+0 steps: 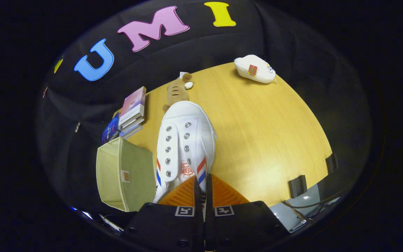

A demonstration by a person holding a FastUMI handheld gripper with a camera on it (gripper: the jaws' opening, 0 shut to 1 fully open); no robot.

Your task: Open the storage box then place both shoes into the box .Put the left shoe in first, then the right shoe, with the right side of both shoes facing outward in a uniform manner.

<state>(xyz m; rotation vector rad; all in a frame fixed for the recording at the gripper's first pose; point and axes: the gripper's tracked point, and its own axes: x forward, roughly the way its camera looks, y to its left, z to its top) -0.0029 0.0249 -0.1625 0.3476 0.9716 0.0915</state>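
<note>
Nearly closed tongs (pixel 202 182), both fingers pinching the side wall at the back of the white shoe (pixel 185 140) — a good spot to lift and carry by. Shoe toe pointing away, toward 12 o'clock, over the yellow table (pixel 268 140). Open box (pixel 124 173) just at 9 o'clock of the shoe, mouth up, ready to take it. Hard to tell left shoe from right — heel hidden behind the fingers. Can't tell if the shoe touches the table. Box bottom out of sight. Second shoe not made out.
</note>
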